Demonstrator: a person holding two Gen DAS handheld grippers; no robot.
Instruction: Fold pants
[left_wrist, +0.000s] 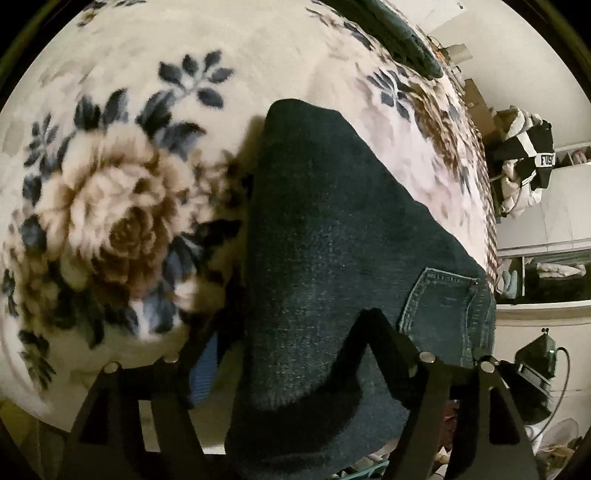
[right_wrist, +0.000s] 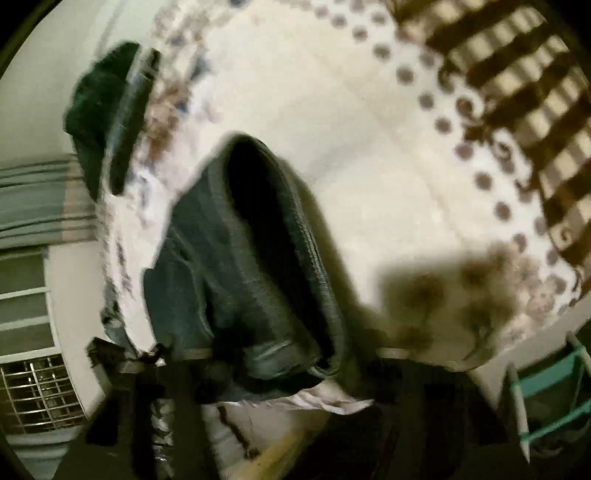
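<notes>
Across a floral blanket (left_wrist: 155, 74) the dark jeans (left_wrist: 332, 229) are laid, doubled over lengthwise, with a stitched back pocket (left_wrist: 443, 306) shown near the bed's edge. In the left wrist view the denim is draped between the spread fingers (left_wrist: 373, 328) of the left gripper (left_wrist: 291, 332); whether it is pinched cannot be told. In the blurred right wrist view the waistband end of the jeans (right_wrist: 251, 258) is seen by the right gripper (right_wrist: 288, 369), whose finger state cannot be told. Folded dark clothes (right_wrist: 107, 110) are seen further off on the blanket (right_wrist: 369, 129).
</notes>
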